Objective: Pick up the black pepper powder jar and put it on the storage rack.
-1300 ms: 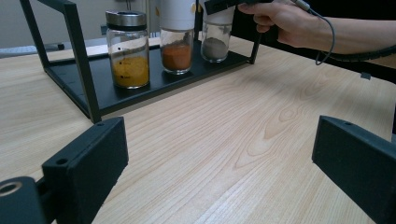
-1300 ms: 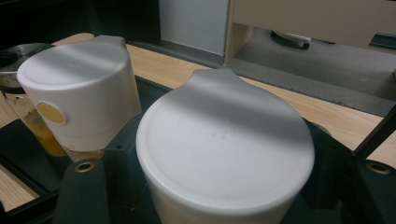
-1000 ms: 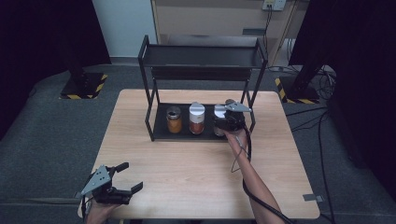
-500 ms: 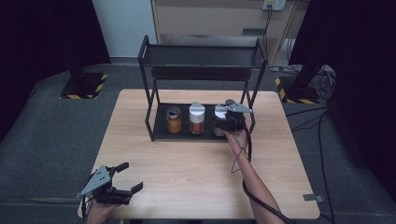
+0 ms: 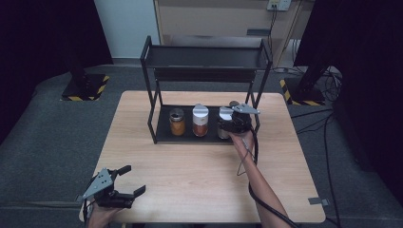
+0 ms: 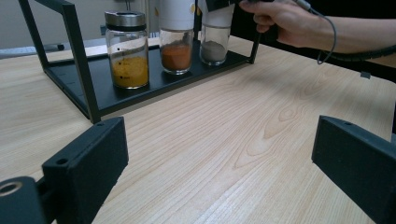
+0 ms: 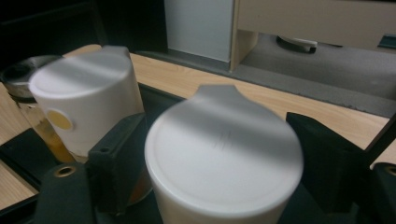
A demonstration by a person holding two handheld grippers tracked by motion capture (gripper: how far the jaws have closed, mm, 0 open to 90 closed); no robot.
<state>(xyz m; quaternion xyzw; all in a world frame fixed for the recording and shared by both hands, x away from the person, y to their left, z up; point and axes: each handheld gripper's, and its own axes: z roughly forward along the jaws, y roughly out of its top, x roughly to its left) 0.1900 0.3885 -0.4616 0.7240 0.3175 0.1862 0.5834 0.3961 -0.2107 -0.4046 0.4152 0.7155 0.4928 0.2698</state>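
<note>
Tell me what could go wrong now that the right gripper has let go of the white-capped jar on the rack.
1. The right gripper has just been opening, but the white-capped glass jar of grey powder sits between its fingers; pulling back crookedly could tip it.
2. The neighbouring white-capped jar of orange spice stands close; a sideways swing may knock it.
3. The black metal rack's post is beside the hand and could snag the cable.

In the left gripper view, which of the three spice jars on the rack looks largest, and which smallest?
1. Yellow spice jar, nearest the camera, so its real size is unsure.
2. Orange spice jar, top cut off.
3. Grey spice jar, farthest, top hidden by the right gripper.
</note>
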